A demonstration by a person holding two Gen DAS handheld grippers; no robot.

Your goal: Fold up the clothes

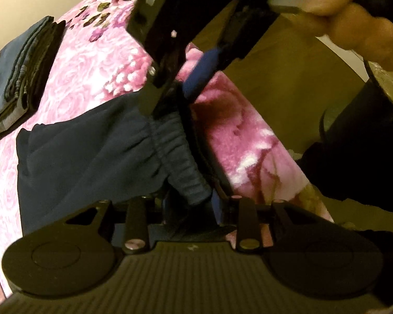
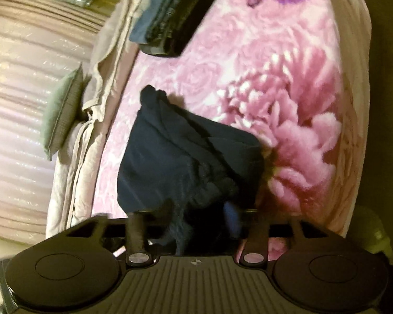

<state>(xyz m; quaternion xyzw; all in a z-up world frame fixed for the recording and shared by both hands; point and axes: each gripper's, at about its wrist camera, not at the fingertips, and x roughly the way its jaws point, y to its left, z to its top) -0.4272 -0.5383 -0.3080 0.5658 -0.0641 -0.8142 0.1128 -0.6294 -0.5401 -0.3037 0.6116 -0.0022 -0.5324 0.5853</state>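
One navy garment [image 2: 186, 157] lies on the pink floral bed [image 2: 288, 83]. Both the left tongs [image 1: 194, 198] and right tongs [image 2: 196, 222] grip its elastic waistband. One folded stack [image 1: 21, 76] sits nearby.

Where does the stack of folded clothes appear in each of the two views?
Left wrist view: the stack of folded clothes lies at the far left, on the pink floral blanket.
Right wrist view: it sits at the top centre, cut by the upper edge.
Shared landmark: the navy garment lying on the blanket in both views.
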